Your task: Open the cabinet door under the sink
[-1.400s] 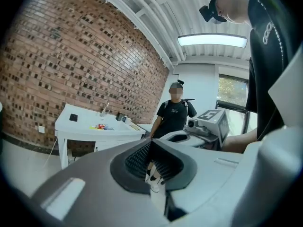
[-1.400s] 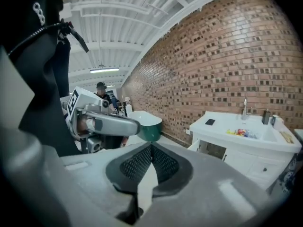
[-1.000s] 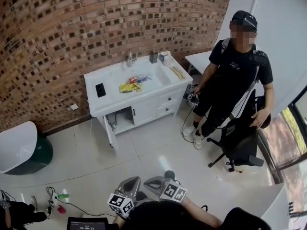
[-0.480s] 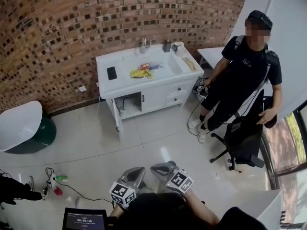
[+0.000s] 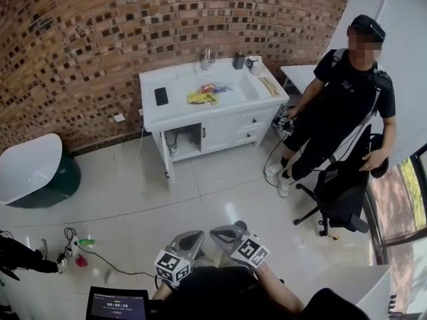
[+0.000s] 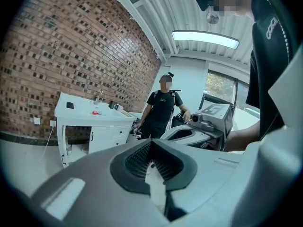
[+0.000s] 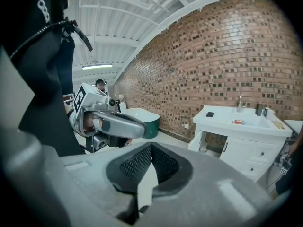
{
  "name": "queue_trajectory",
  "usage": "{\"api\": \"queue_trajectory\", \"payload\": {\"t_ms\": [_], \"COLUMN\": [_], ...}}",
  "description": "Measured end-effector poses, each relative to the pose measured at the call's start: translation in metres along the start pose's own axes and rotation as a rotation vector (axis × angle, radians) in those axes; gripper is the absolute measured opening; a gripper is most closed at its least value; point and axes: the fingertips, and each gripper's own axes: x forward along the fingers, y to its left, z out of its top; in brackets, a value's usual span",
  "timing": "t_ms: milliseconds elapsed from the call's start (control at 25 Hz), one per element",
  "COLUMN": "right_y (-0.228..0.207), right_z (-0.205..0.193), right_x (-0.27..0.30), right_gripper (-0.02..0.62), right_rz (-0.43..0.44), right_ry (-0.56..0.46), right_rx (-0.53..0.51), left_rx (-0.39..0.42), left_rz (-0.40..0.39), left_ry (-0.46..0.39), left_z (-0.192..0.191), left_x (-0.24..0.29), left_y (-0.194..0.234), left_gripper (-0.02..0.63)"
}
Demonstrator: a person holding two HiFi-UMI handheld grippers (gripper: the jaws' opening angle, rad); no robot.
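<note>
The white sink bench (image 5: pixel 230 102) has slid rightward and a little up the head view over the last second. Both gripper views now show more of its front than before. I read that as the person turning to face it. It is well ahead of both claws, off to the left for the left claw and off to the right for the right claw, so neither can reach it from here.

Under the basin the left cabinet door (image 7: pixel 198 141) stands swung out, as it did in the earlier pictures. Its long axis is upright and its free edge points away from the brick wall, out over the floor towards the claws. The bay behind it is dark and open. That is how the task wants a door to be, though one moment cannot tell who swung it. The closed door (image 5: pixel 203 133) just beside it is flush.

The left claw (image 5: pixel 192 236) and right claw (image 5: pixel 219 232) sit close together at the person's front. Each has its jaws together with nothing between them, unchanged.
</note>
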Motion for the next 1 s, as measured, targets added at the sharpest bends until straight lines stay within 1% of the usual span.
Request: {"api": "queue_trajectory", "payload": {"t_ms": [120, 360, 600, 840, 1000], "right_y": [0.0003, 0.0011, 0.0041, 0.0066, 0.0074], "right_z": [0.0019, 0.0057, 0.0035, -0.0006, -0.0019], "right_x": [-0.0011, -0.0003, 0.0020, 0.0022, 0.0009], "right_gripper": [-0.012, -0.012, -0.012, -0.011, -0.011], "right_rz": [-0.008, -0.007, 0.002, 0.003, -0.003], "right_ry": [-0.002, 0.003, 0.031, 0.036, 0.034], "right_rx": [0.000, -0.009, -0.011, -0.006, 0.006], "left_rx": [0.000, -0.002, -0.013, -0.022, -0.025], "left_rz": [0.002, 0.007, 0.019, 0.031, 0.036], "left_ry": [0.008, -0.002, -0.010, -0.012, 0.010], "left_z": [-0.0009, 0.0048, 0.0048, 0.0024, -0.0002], "left_x": [-0.0013, -0.0024, -0.0028, -0.0048, -0.0061], "left_y": [0.0016, 0.0047, 0.0048, 0.0062, 0.0067], "left_gripper": [0.015, 0.015, 0.015, 0.015, 0.015]}}
